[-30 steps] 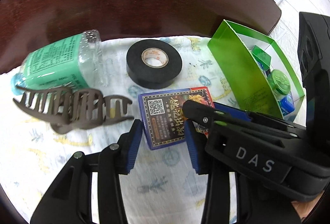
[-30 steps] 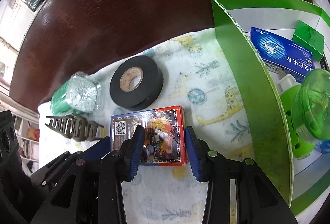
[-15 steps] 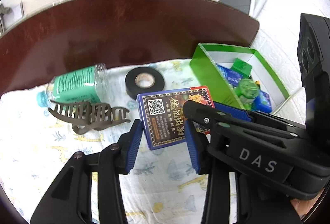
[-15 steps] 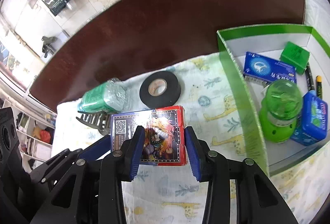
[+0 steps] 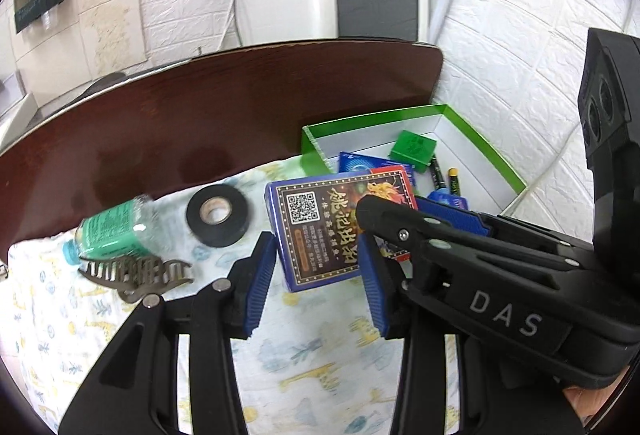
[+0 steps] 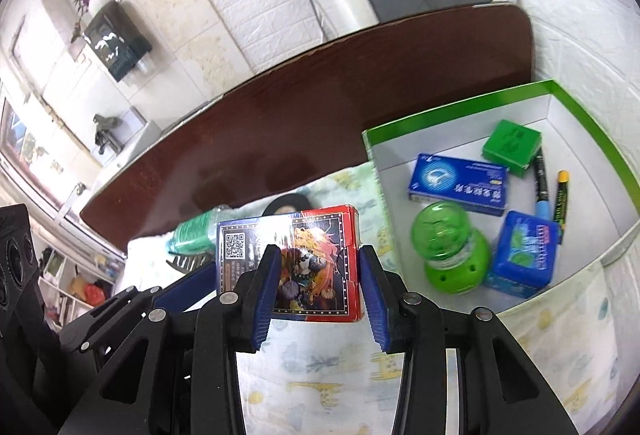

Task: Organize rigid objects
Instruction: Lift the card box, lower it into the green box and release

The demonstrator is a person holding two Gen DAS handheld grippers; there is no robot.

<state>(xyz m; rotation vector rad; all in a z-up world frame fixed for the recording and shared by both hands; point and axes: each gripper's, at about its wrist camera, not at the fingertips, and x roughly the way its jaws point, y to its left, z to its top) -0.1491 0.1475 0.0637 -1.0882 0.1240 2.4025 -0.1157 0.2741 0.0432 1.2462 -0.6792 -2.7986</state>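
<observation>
The right gripper (image 6: 316, 287) clamps the card box (image 6: 288, 255) mid-frame, lifted above the cloth, the left gripper (image 5: 318, 281) gapes empty, and next it likely needs carrying rightward into the green tray (image 6: 592, 131).

The right gripper (image 6: 316, 287) has lifted the card box (image 6: 308, 259) off the cloth (image 6: 320, 375).

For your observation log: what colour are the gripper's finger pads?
Blue, ribbed finger pads, clearest in the right wrist view.

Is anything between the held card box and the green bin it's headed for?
Nothing visible blocks it. The red-and-blue card box, pinched in the right gripper, is lifted above the printed cloth; the green-walled bin lies to its right, with only its near wall to cross.
</observation>
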